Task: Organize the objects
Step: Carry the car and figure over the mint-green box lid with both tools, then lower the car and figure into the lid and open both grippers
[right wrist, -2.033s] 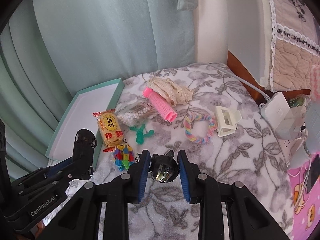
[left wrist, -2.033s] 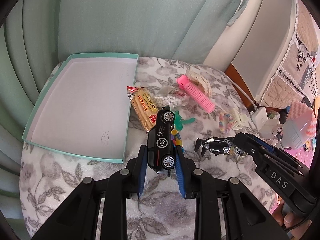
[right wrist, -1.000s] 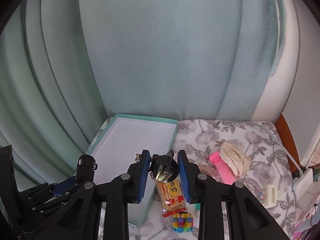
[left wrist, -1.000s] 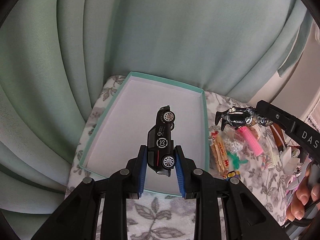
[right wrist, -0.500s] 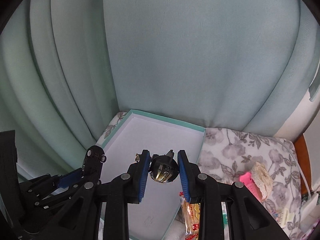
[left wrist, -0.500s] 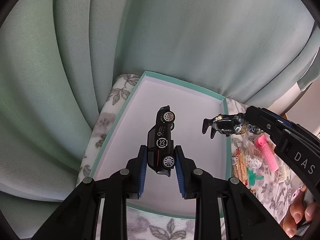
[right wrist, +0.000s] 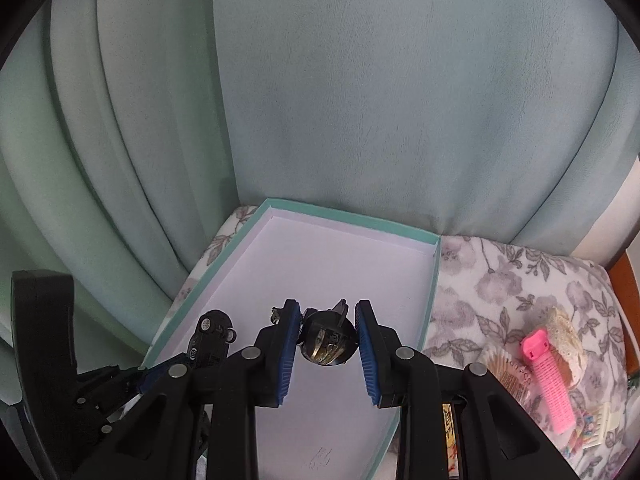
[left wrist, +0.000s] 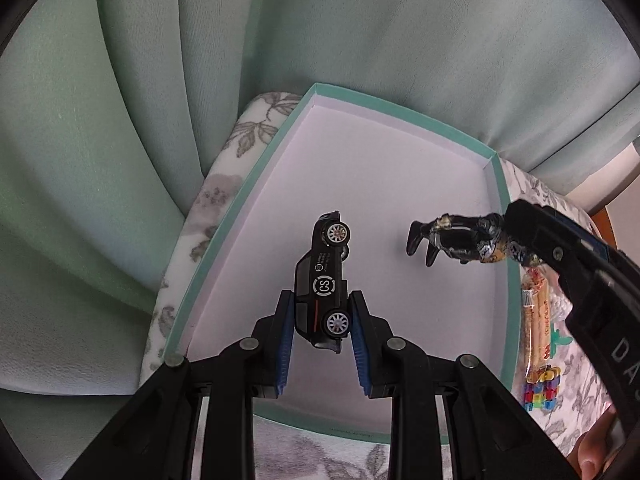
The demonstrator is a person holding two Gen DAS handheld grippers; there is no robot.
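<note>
Around me hang pale green curtains (right wrist: 360, 100), and a floral grey-and-white cloth (right wrist: 500, 280) carries a pink ribbed hair roller (right wrist: 548, 376) and a yellow snack packet (left wrist: 536, 320) to the right of the shallow teal-rimmed white box (left wrist: 256, 184). My left gripper (left wrist: 322, 328) is clamped on a small black toy car with silver wheels (left wrist: 324, 280), nose pointing away, above the box. My right gripper (right wrist: 328, 340) pinches a dark glossy hair claw clip (right wrist: 328, 340) over the box too.

Pale green curtains (right wrist: 360, 100) are hanging in folds behind the floral cushion (right wrist: 500, 280) (its far edge touching them).
</note>
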